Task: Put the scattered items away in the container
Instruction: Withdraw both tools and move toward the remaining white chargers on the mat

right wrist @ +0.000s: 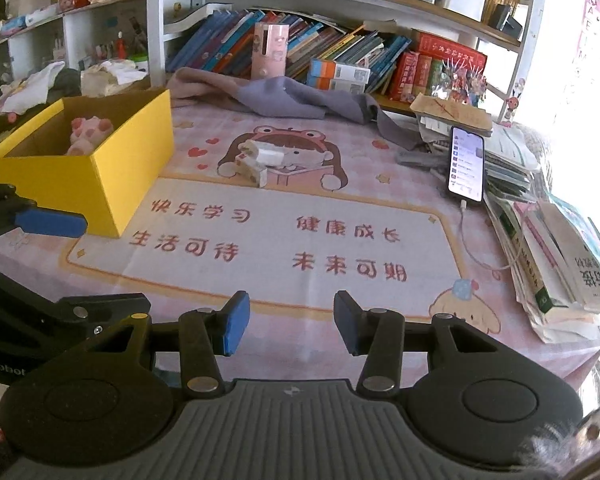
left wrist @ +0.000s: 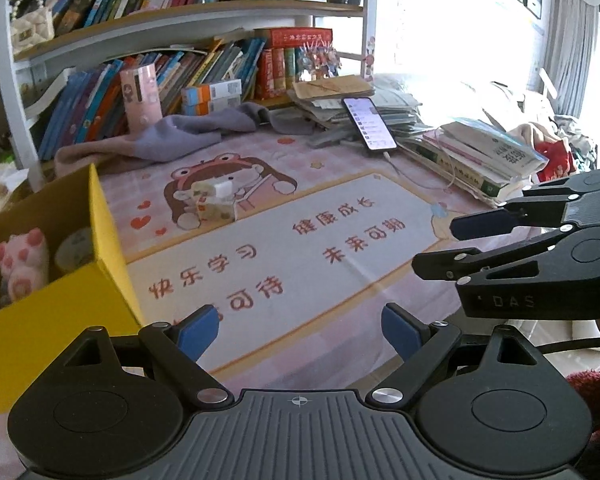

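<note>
Both grippers point obliquely downward over the near edge of the tabletop [right wrist: 380, 208]. The left gripper [left wrist: 300, 332] has its jaws spread wide, nothing between them. The right gripper [right wrist: 292, 324] has its jaws partly apart and empty.

The remaining scattered items, a white block [right wrist: 274, 156] resting on a patterned packet [right wrist: 252, 170], lie mid-table toward the far edge, well ahead of both sets of fingers. The packet's long axis runs obliquely, far-left to near-right.

The yellow box [right wrist: 112, 176] stands at the left edge, holding a pink paw toy [right wrist: 88, 132] and a tape roll [left wrist: 74, 250].
</note>
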`<state>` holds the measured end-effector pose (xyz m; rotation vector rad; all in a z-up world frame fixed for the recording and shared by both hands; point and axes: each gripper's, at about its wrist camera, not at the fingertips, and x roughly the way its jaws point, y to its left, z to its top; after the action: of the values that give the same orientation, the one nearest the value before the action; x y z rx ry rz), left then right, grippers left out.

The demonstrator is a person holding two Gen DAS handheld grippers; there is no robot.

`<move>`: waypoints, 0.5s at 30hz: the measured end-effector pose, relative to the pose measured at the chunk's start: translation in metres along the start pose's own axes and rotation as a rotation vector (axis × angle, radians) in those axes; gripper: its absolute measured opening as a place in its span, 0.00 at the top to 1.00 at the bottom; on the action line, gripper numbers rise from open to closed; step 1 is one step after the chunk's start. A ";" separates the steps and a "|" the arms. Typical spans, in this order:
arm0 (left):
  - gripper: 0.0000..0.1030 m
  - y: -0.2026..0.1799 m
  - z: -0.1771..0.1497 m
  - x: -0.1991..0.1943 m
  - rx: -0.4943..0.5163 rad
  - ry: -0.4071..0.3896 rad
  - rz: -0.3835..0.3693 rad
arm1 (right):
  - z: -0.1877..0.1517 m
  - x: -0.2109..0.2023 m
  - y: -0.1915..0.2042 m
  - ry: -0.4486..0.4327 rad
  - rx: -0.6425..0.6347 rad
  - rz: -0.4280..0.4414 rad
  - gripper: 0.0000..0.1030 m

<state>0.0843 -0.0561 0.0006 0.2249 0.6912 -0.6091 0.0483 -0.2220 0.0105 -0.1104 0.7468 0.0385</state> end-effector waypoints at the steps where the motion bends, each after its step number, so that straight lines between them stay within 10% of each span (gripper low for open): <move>1: 0.12 0.000 0.003 0.004 0.007 -0.002 -0.003 | 0.003 0.003 -0.002 -0.001 0.000 0.001 0.57; 15: 0.12 0.000 0.055 0.070 -0.002 0.022 0.045 | 0.058 0.065 -0.049 -0.021 -0.008 0.074 0.59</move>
<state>0.1565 -0.1091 -0.0038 0.2451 0.7062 -0.5640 0.1387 -0.2646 0.0126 -0.0901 0.7297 0.1131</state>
